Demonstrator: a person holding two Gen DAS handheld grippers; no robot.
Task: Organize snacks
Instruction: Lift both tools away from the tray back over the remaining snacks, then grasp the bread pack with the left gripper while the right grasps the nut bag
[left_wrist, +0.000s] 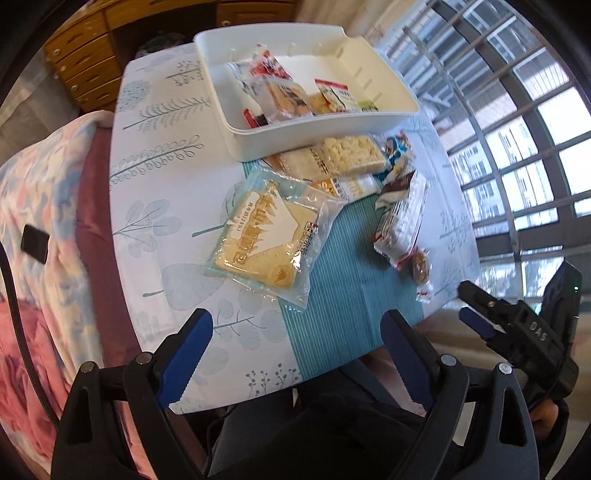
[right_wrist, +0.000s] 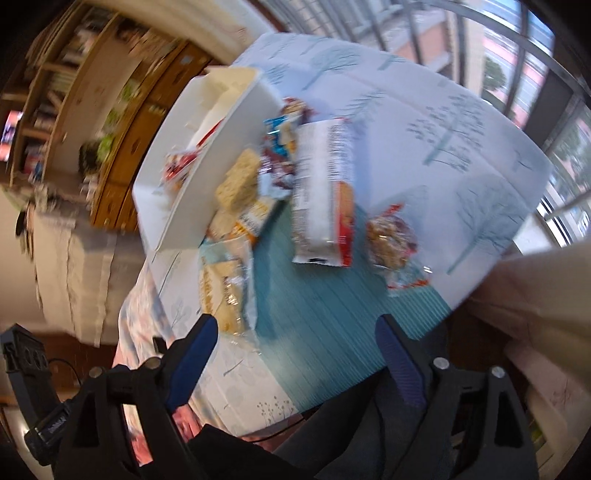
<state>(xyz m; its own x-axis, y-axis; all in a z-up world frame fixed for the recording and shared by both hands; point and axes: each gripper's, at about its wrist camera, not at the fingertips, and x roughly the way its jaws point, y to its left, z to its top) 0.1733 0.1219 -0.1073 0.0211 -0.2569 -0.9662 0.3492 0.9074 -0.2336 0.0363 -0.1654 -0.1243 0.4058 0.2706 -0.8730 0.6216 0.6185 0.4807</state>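
Note:
A white tray (left_wrist: 321, 142) at the table's far side holds several wrapped snacks. In front of it lie loose packets: a pale bread packet (left_wrist: 258, 236), a rice-crisp bar (left_wrist: 343, 155), a white and red wrapped bar (left_wrist: 402, 218) and a small brown sweet (left_wrist: 421, 266). My left gripper (left_wrist: 295, 325) hangs open above the table's near edge, just short of the bread packet, with nothing between its fingers. My right gripper (right_wrist: 295, 328) is open and empty too, over the teal strip, near the bread packet (right_wrist: 225, 288) and the white and red bar (right_wrist: 323, 192). The right wrist view is blurred.
A leaf-print cloth with a teal striped strip (left_wrist: 343, 295) covers the table. A bed with a pink floral blanket (left_wrist: 44, 221) lies to the left, wooden drawers (left_wrist: 85, 62) stand behind, and a barred window (left_wrist: 517, 147) is on the right. A person's dark clothing shows below the table edge.

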